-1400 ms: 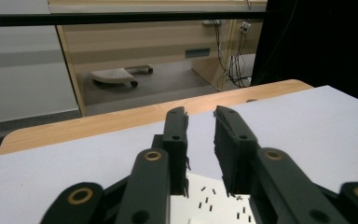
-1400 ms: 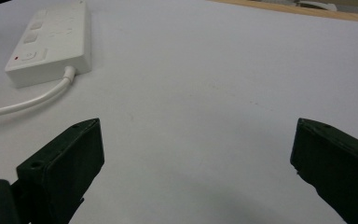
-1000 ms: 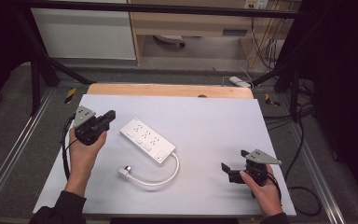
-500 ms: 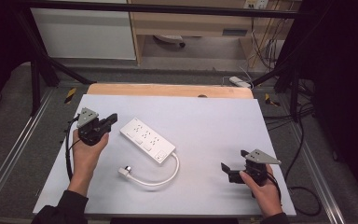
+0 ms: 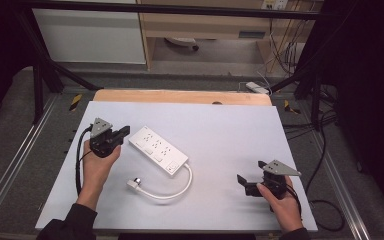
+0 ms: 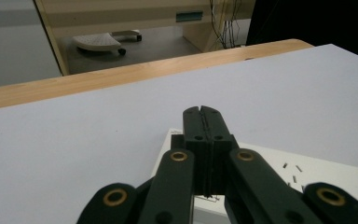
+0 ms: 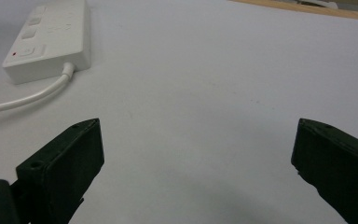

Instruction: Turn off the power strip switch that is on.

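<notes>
Power strip, white, lies slantwise on the grey table, left of centre, its cord curling from its near end to a plug. Just beside the strip's far-left end, the left gripper hovers with jaws pressed together, holding nothing. Well apart from the strip, toward the table's near right edge, the right gripper stands wide, empty, with bare tabletop between it and the strip.

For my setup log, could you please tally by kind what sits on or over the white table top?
Power strip with cable and plug: 1
Handheld claws, left shut, right open: 2
Total: 3
</notes>
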`<state>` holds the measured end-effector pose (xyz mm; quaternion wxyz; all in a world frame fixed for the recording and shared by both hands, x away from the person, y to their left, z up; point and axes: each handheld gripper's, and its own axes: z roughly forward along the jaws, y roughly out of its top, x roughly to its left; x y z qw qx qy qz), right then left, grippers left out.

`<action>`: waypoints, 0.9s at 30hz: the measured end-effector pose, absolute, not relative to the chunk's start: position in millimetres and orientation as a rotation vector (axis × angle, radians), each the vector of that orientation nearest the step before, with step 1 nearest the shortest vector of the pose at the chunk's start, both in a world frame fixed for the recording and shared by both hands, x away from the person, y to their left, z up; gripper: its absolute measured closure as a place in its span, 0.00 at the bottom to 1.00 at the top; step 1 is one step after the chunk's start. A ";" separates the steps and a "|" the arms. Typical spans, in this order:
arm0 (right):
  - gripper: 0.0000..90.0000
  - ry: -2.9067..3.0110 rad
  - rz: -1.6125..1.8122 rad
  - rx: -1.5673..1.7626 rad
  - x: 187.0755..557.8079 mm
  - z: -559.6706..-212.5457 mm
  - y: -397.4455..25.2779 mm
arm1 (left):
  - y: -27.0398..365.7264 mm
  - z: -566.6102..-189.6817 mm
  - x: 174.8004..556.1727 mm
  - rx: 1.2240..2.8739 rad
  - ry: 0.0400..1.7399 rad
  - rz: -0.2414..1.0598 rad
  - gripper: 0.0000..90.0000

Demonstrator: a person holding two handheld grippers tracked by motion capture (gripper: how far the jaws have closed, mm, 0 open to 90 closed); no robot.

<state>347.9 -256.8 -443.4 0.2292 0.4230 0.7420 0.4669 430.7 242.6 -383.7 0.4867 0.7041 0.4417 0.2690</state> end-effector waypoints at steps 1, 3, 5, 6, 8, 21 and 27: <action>0.03 2.042 1.283 1.162 348.0 -443.5 -256.8 | 242.2 -384.4 431.2 1.720 1.073 0.651 1.00; 0.03 2.042 1.284 1.165 348.0 -443.5 -256.8 | 241.3 -385.6 431.9 1.732 1.072 0.646 1.00; 0.03 2.044 1.282 1.165 348.3 -443.8 -256.7 | 239.6 -387.7 433.0 1.745 1.073 0.639 1.00; 0.03 2.044 1.282 1.167 348.2 -443.7 -256.5 | 238.8 -388.8 433.5 1.753 1.073 0.637 1.00; 0.03 2.048 1.275 1.161 348.2 -443.7 -256.4 | 237.6 -390.7 434.7 1.769 1.071 0.637 1.00; 0.03 2.045 1.278 1.157 347.7 -443.2 -256.1 | 225.3 -399.9 439.6 1.822 1.065 0.632 1.00; 0.03 2.050 1.276 1.159 347.6 -443.1 -255.8 | 225.0 -402.4 440.9 1.843 1.069 0.638 1.00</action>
